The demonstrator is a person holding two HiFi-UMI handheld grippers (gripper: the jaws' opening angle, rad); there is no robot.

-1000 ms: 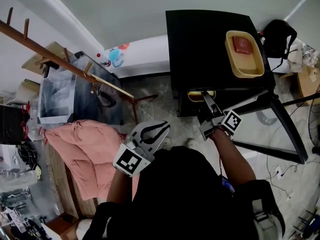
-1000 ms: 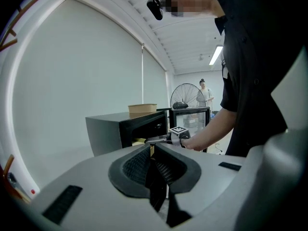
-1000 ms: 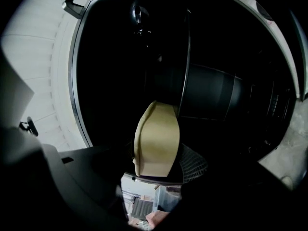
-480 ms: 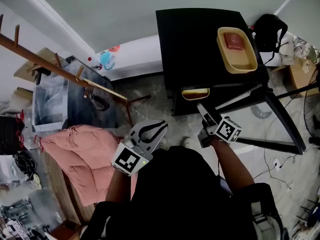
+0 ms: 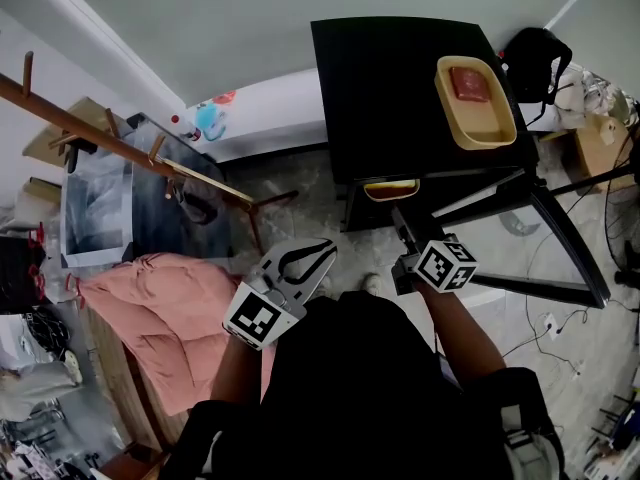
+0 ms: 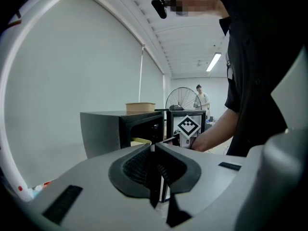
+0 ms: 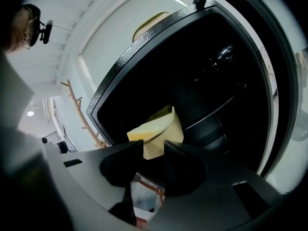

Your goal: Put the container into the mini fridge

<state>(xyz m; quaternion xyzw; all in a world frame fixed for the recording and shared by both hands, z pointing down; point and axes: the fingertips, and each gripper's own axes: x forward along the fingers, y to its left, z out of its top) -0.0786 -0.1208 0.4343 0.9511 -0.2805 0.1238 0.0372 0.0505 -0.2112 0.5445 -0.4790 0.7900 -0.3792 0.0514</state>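
Observation:
The black mini fridge (image 5: pixel 400 88) stands with its door (image 5: pixel 545 233) swung open to the right. A pale yellow container (image 5: pixel 392 189) rests on a shelf inside it, also showing in the right gripper view as the container (image 7: pixel 156 128). My right gripper (image 5: pixel 401 218) is just outside the fridge opening. Its jaws are closing with nothing between them, and the right gripper (image 7: pixel 154 147) sits just short of the container. My left gripper (image 5: pixel 322 251) is shut and empty, held near my body left of the fridge. A second yellow tray (image 5: pixel 475 100) with a red item lies on top.
A wooden coat rack (image 5: pixel 130 143) and a glass-topped table (image 5: pixel 130 203) stand to the left, with pink bedding (image 5: pixel 160 318) below them. A black bag (image 5: pixel 530 58) and a cardboard box (image 5: pixel 600 143) sit right of the fridge. Cables (image 5: pixel 560 328) lie on the floor.
My right gripper has drawn back out of the fridge opening toward me, away from the container, and its jaws have narrowed. The left gripper has barely moved.

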